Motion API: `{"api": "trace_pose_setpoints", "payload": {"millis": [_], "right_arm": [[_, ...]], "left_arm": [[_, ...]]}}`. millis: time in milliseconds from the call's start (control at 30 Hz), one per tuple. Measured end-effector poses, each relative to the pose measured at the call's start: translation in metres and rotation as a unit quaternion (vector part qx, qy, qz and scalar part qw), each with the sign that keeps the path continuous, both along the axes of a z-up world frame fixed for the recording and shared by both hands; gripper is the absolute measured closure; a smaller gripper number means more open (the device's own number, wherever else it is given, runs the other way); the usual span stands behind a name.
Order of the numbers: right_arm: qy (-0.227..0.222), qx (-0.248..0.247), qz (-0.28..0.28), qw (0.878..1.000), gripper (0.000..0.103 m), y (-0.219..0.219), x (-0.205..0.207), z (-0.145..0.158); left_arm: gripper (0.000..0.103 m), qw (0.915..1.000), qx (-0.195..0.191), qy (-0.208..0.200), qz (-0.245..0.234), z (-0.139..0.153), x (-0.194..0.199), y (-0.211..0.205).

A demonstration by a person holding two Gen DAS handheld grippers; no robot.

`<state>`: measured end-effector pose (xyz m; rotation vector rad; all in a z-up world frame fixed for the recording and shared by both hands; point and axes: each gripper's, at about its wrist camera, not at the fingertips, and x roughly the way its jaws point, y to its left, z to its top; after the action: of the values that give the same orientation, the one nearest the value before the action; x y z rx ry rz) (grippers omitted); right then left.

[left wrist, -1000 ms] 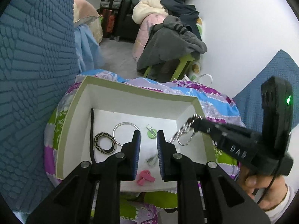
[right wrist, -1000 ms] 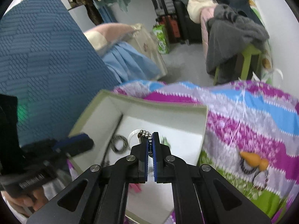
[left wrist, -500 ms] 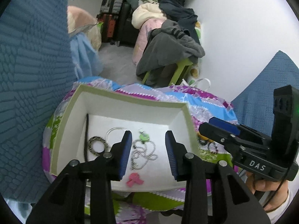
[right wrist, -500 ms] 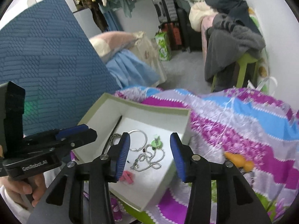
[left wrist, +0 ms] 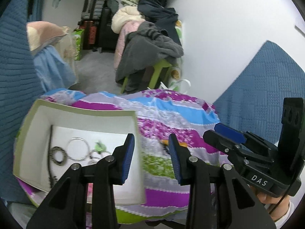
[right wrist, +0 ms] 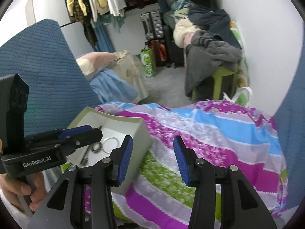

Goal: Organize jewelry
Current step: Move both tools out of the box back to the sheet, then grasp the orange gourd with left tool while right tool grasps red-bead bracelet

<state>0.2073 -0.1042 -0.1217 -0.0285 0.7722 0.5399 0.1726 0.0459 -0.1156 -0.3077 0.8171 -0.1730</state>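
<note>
left gripper (left wrist: 151,152): fingers spread, empty.
right gripper (right wrist: 152,157): fingers spread, empty.
box (left wrist: 83,111): held silver ring (left wrist: 77,148), patterned ring (left wrist: 59,153), chain.
orange piece (left wrist: 183,144): loose on bedspread (left wrist: 171,114), beside box.
risk: soft folds and blur could spoil the pinch; piece might slip.

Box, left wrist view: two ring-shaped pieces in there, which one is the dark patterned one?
The smaller hoop nearer the box's left wall, beside the black cord. The larger ring to its right is thin, plain silver.

Both grippers are chunky black plastic with ribbed blue pads and silver screws — right gripper (left wrist: 226,133) says "DAS", left gripper (right wrist: 82,131) "GenRobot.AI". White sleeve (left wrist: 286,211) cuff, thin black cable.
</note>
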Motion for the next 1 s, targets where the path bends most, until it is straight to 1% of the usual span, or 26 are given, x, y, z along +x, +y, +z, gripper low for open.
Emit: {"api": "trace_pose_setpoints", "payload": {"millis": [267, 567, 767, 1000], "right_arm": [[0.016, -0.005, -0.037, 0.999, 0.061, -0.040, 0.007, -0.021], [0.051, -0.010, -0.064, 0.997, 0.061, -0.072, 0.015, -0.060], [0.082, -0.013, -0.072, 0.994, 0.061, -0.085, 0.025, -0.089], [0.116, -0.023, -0.075, 0.990, 0.061, -0.094, 0.036, -0.120]], "left_arm": [[0.065, 0.9995, -0.005, 0.025, -0.018, -0.017, 0.016, -0.037], [0.065, 0.9976, -0.010, 0.061, -0.033, -0.044, 0.037, -0.070], [0.065, 0.9951, -0.010, 0.090, -0.038, -0.067, 0.053, -0.085], [0.065, 0.9914, -0.018, 0.125, -0.037, -0.097, 0.073, -0.094]]}}
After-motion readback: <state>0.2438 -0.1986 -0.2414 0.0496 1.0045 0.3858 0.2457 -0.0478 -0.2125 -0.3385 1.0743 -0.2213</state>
